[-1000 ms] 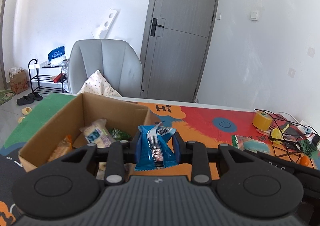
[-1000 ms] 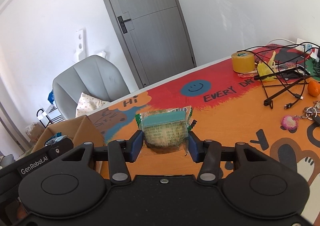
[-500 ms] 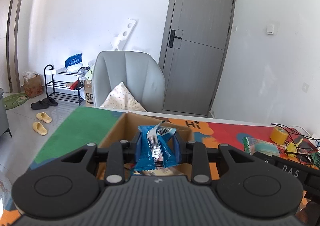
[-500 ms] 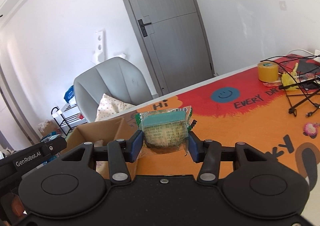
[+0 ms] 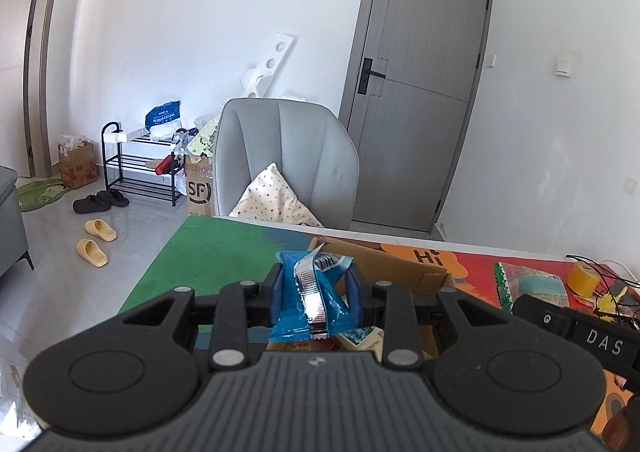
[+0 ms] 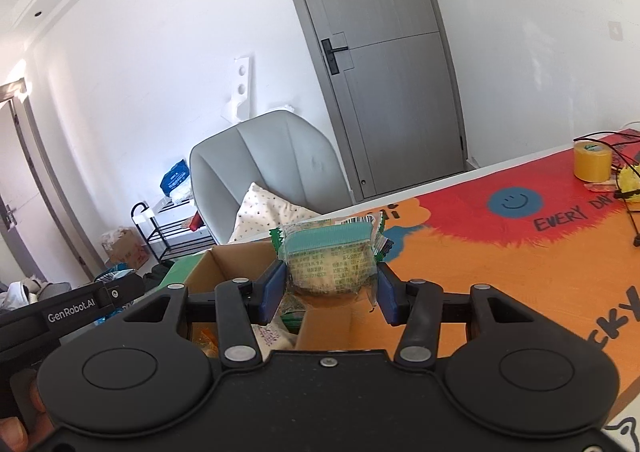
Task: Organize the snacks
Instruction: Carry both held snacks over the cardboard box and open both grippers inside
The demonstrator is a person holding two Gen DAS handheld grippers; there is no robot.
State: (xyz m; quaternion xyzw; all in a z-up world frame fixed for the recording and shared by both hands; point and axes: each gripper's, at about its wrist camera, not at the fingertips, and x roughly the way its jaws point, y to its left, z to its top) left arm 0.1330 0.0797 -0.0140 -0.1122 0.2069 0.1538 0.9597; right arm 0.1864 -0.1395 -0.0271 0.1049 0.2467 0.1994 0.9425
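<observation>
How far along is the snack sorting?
Done: several packets already lie in the cardboard box. In hand: the left gripper is shut on a blue wafer packet, and the right gripper is shut on a green-wrapped cake, both held at the box. Left: dropping these two in. No other loose snacks are visible on the table mat.

A blue-and-silver snack packet point(image 5: 314, 302) is showing; at two o'clock, a green-banded clear wrapper point(image 5: 528, 284); the cardboard box point(image 6: 236, 262) is showing brown.
</observation>
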